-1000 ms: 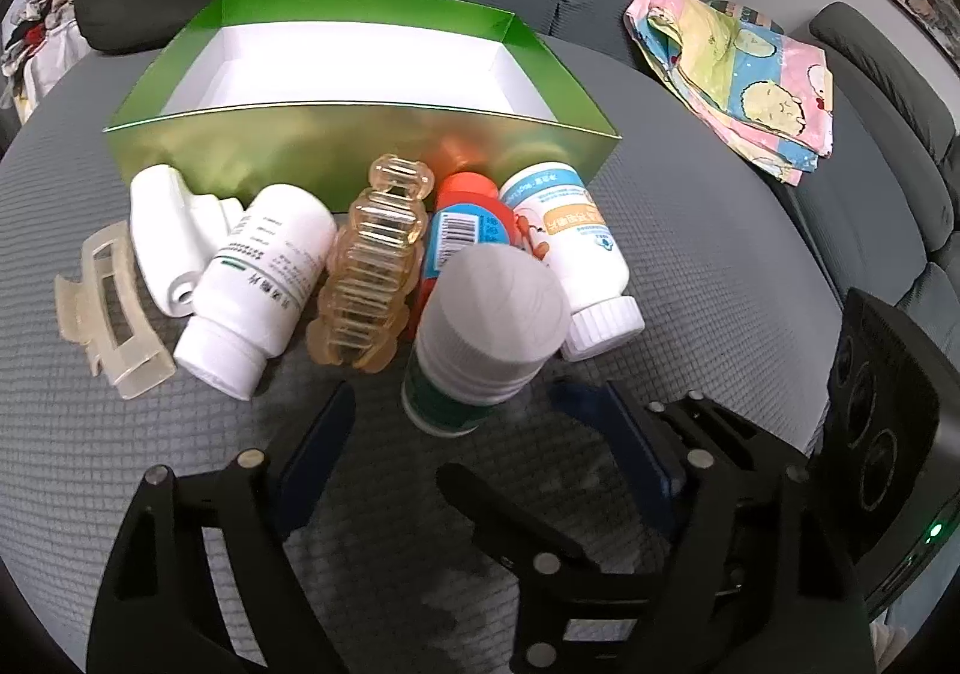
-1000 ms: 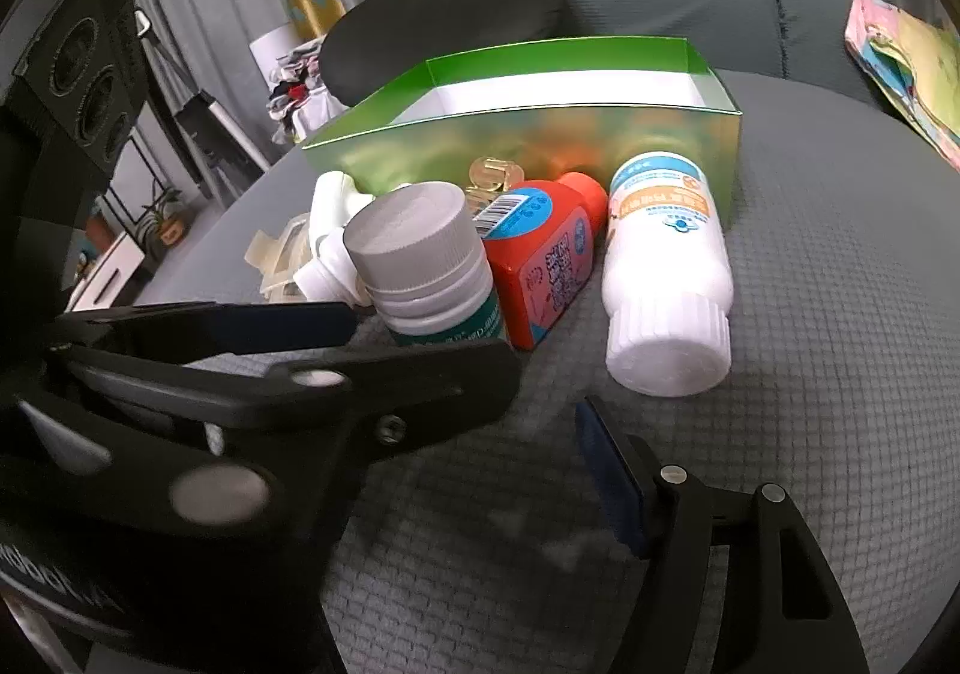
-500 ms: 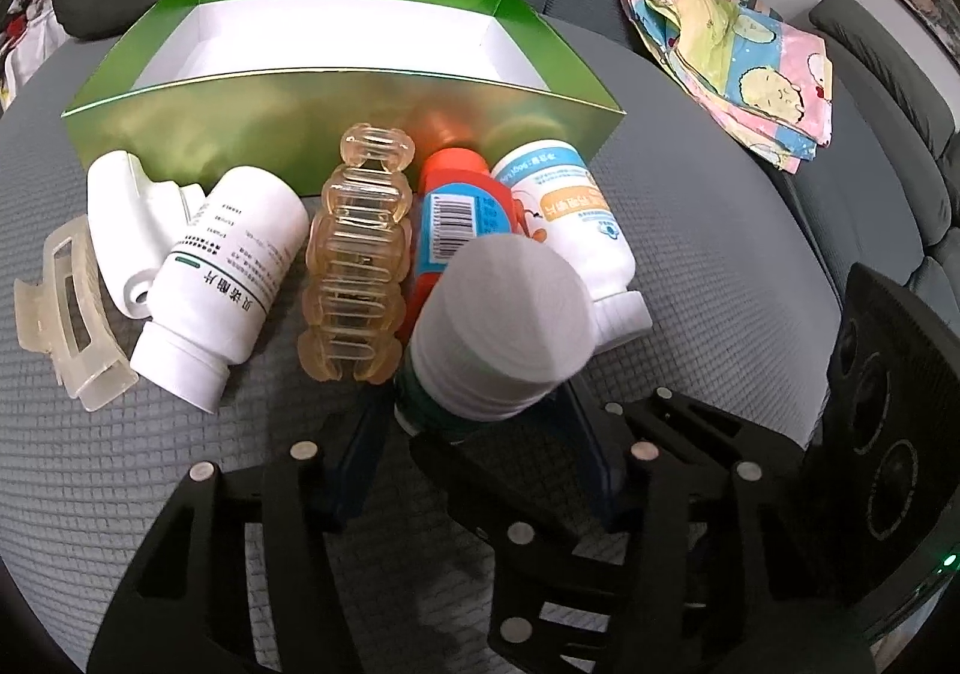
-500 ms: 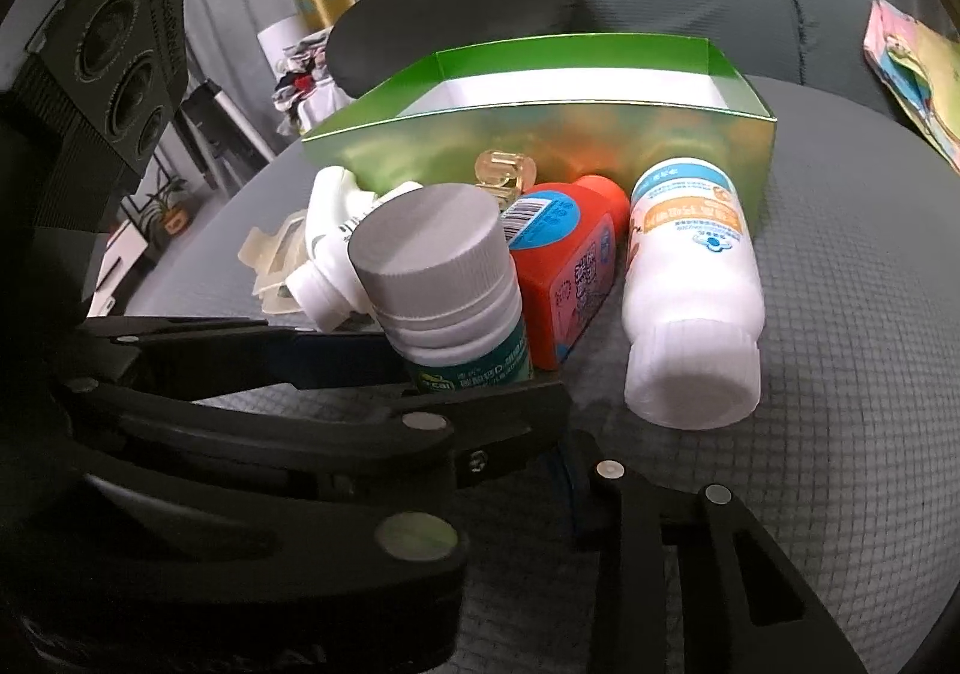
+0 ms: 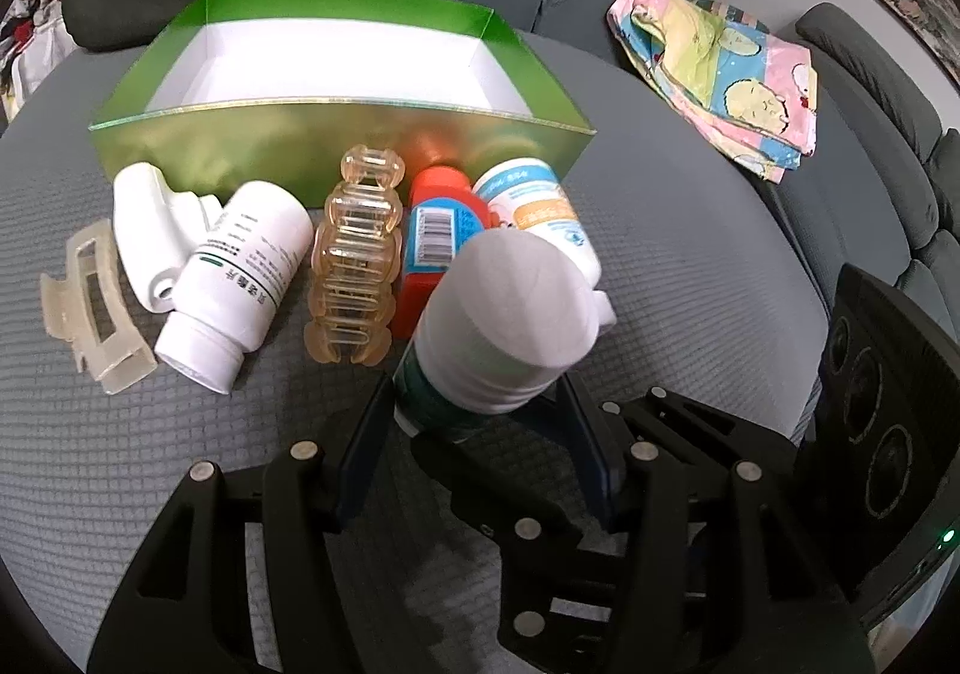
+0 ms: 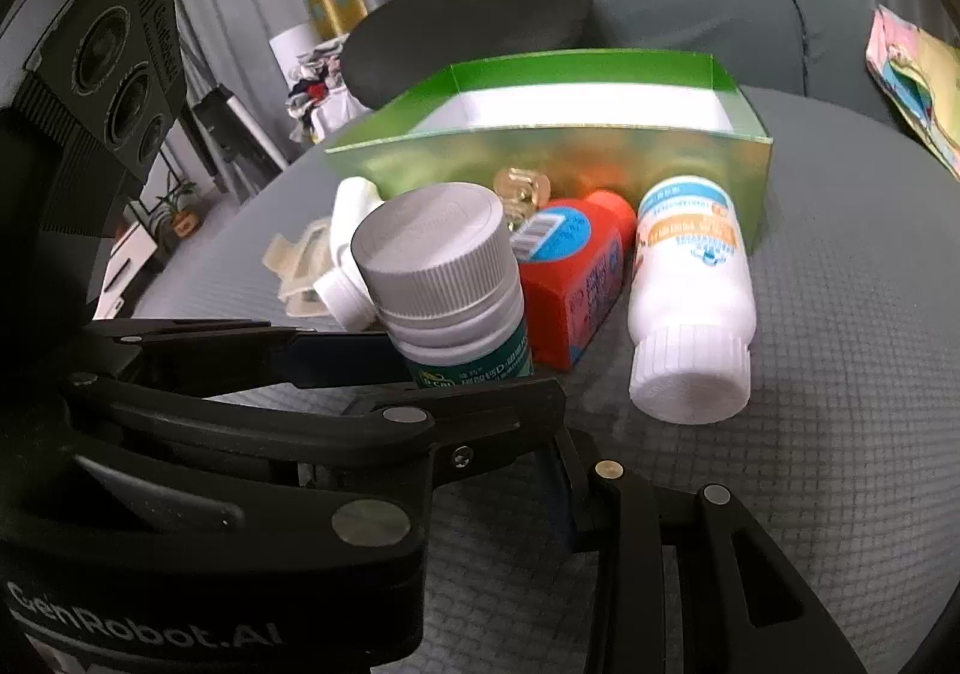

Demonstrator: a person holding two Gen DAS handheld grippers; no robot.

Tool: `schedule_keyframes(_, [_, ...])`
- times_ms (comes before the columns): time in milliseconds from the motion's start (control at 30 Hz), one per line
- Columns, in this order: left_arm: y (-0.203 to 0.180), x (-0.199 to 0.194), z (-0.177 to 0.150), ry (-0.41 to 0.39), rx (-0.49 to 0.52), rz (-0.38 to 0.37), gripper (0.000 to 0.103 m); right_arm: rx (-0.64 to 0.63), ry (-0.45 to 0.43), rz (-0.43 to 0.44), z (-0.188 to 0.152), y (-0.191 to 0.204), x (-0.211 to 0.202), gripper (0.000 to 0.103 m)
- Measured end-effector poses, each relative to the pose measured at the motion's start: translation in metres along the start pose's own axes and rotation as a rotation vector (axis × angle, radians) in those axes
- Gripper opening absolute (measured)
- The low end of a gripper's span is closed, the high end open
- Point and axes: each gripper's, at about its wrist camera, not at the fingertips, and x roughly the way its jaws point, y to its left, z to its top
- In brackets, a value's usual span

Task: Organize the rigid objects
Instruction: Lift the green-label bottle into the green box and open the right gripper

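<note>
My left claw is clamped on the green-labelled bottle with the grey cap; its blue pads press the bottle's lower body from both sides. The bottle stands tilted, cap toward the camera, and whether its base touches the grey cushion that carries everything I cannot tell.

My right claw: only one finger shows plainly in its own view; the other is hidden behind the left tool's body. I cannot tell how far apart its fingers are. Nothing visible between them.

Container: green box, open top, white inside. It sits toward the far edge of the cushion. The visible part of its interior holds nothing.

Row of items lying just in front of the box's near wall, left to right in the left view:
- translucent cream hair clip, outermost
- white plastic piece, touching the next bottle
- white bottle with black print, lying down, cap toward me
- amber hair clip
- red bottle with blue label and barcode, lying down
- white bottle with orange and blue label, lying down, cap toward me, just beside the red one

A patterned pink cloth lies on the sofa, well apart from the row, to the right.
</note>
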Motion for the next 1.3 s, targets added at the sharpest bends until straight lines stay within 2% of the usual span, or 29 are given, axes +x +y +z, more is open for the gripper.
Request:
schedule_keyframes(367, [-0.012, -0.03, 0.02, -0.091, 0.045, 0.013, 0.054, -0.037, -0.078, 0.0, 0.028, 0.014, -0.028, 0.038])
schedule_keyframes(800, [-0.001, -0.038, 0.078, -0.171, 0.057, 0.023, 0.054, -0.073, -0.155, -0.011, 0.092, 0.009, -0.021, 0.038])
schedule_keyframes(1033, [0.016, -0.028, 0.105, -0.172, 0.034, 0.012, 0.054, -0.073, -0.166, -0.017, 0.124, 0.0, -0.003, 0.038])
schedule_keyframes(1300, [0.035, -0.007, 0.123, -0.131, -0.026, -0.004, 0.054, -0.074, -0.13, -0.027, 0.137, -0.01, 0.026, 0.038])
